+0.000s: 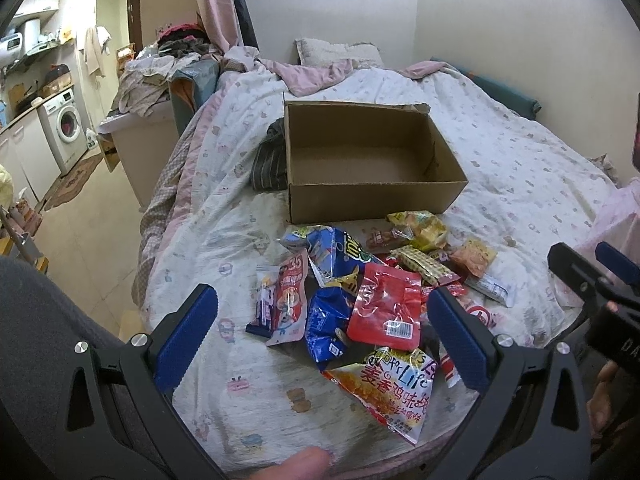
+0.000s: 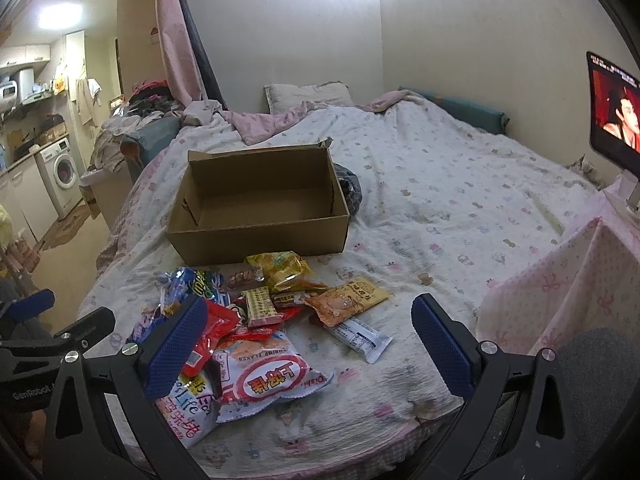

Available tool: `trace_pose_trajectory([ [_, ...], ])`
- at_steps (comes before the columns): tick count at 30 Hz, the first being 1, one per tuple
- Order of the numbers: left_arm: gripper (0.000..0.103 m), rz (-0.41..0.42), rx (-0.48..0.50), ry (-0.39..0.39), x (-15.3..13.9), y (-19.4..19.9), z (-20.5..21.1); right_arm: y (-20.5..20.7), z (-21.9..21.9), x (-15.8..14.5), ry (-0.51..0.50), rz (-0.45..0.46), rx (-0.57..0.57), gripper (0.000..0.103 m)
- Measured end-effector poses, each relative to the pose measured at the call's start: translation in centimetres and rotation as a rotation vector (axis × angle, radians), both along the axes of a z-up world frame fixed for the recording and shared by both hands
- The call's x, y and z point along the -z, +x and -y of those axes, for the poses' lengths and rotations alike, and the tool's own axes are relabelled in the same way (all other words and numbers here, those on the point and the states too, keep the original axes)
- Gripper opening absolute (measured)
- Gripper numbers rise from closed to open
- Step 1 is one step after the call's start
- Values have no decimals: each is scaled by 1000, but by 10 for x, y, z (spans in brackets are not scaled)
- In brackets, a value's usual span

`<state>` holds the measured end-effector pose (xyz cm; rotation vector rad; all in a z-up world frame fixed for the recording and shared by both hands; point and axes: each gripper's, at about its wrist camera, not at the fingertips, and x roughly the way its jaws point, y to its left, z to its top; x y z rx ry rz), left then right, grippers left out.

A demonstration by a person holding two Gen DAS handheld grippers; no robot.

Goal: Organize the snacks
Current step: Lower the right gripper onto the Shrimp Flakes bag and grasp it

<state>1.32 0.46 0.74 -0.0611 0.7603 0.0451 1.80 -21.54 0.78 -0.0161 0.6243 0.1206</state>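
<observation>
Blue-padded fingers of the left tool [image 1: 324, 340] stand wide apart at the bottom of the left wrist view, gripping nothing, poised above the near end of a pile of snack packets [image 1: 372, 292]. Between those fingers lie a red pouch [image 1: 386, 306], a crumpled blue bag [image 1: 326, 326] and, lower in the frame, a white-and-orange bag with red lettering [image 1: 390, 392]; a pink-and-white pouch [image 1: 286, 294] lies at the left edge of the heap. The right tool [image 2: 310, 350] is likewise spread open and empty at the bottom of its own view, its left finger over the red pouch, with a white shrimp-flakes bag [image 2: 272, 376] and a small white wrapper [image 2: 364, 338] lying between the fingers. An orange packet [image 2: 346, 300] and a yellow bag [image 2: 282, 270] sit further up the frame. Just above the heap, mid-frame, stands an open cardboard box [image 1: 372, 200] with nothing visible inside, a dark striped garment [image 1: 270, 164] against its side. Everything rests on a bed [image 1: 520, 184] under a white printed quilt. A washing machine [image 1: 66, 130] shows at the left edge, and a lit screen [image 2: 618, 108] at the right edge of the right wrist view.
</observation>
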Motion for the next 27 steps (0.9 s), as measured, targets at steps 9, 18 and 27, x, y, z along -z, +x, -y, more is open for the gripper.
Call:
trace_pose_trajectory([
  [9,103,-100,17,-33,1,29,3,25,18,-20,81,-42,21,103],
  [18,103,-159,-50,-37,-7,72,-22,67,44,-24,242,-143,23,103],
  [27,103,-285,-121,-93,21,97,-48,95,23,77,332,-667,-74,103],
])
